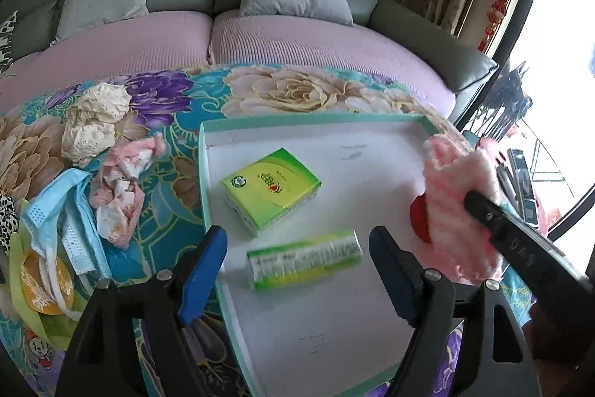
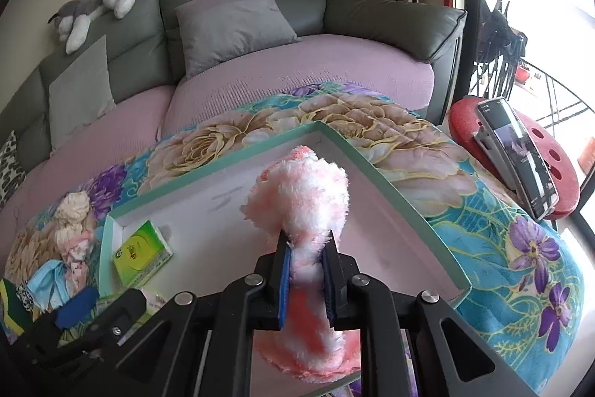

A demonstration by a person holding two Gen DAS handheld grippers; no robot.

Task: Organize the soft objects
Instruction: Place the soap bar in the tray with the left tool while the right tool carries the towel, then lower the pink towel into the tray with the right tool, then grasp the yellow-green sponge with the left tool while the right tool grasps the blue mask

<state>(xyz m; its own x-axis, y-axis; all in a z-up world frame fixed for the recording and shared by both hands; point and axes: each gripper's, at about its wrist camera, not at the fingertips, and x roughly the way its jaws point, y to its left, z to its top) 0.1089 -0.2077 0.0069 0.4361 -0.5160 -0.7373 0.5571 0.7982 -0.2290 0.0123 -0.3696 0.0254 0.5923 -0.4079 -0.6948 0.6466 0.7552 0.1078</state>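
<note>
Right wrist view: the right tool (image 2: 305, 261) squeezes a fluffy pink and white cloth (image 2: 303, 196) over the flat white tray (image 2: 405, 207) with green edges. The left tool (image 1: 297, 248) is wide open and empty above a shiny green tissue pack (image 1: 304, 259). A boxy green pack (image 1: 270, 190) lies nearby. Crumpled lacy cloths (image 1: 95, 121) sit on the flowery worktop (image 1: 297, 88).
</note>
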